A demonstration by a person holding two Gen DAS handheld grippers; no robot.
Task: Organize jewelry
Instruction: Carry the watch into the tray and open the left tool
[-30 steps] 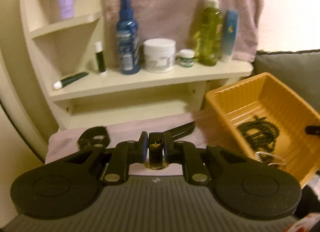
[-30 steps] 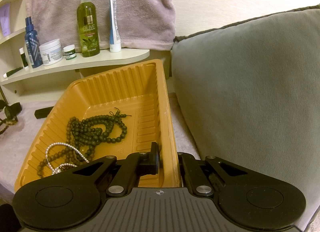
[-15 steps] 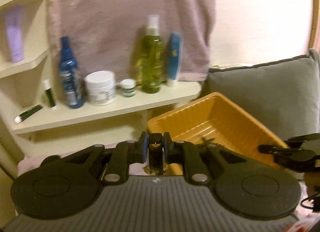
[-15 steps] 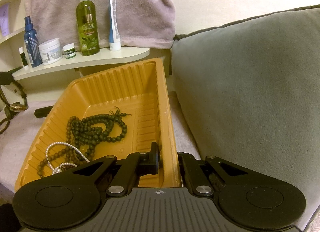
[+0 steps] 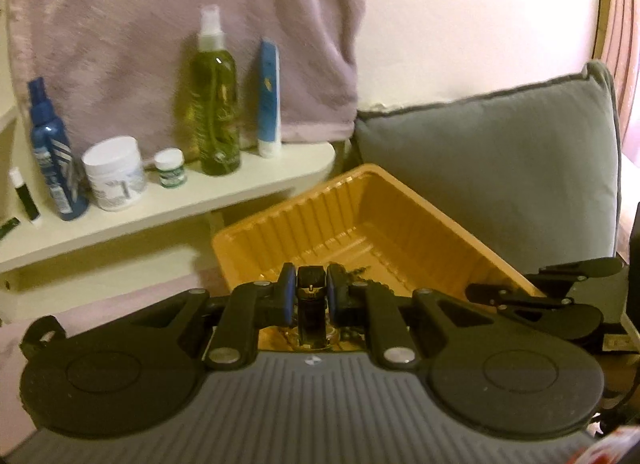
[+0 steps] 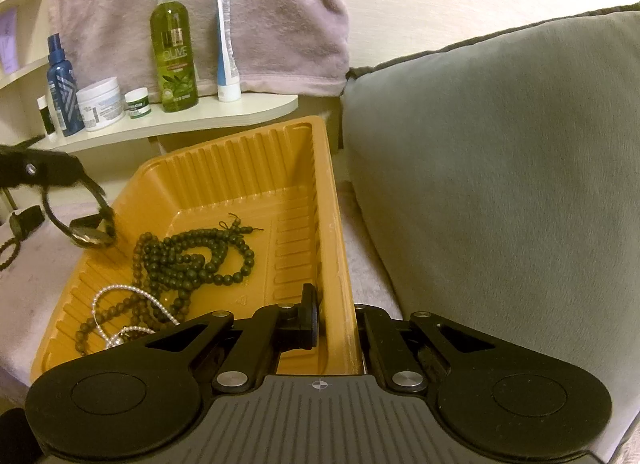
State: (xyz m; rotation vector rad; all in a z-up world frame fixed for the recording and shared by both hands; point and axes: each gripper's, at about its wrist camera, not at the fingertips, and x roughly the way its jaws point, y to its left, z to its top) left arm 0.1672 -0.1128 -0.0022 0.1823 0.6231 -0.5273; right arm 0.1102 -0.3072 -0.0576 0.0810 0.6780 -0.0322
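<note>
Wristwatch [image 6: 90, 238] dangles limp by its strap, clamped in my left gripper [image 5: 312, 296] (light, floppy); right gripper [image 6: 336, 324] pinches tray [image 6: 332, 264] wall

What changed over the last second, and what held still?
The left gripper, shut on a watch, carried it from the pink cloth to hang over the orange tray's left rim. The right gripper stayed clamped on the tray's right wall; the dark beads and pearl strand lie unmoved.
</note>
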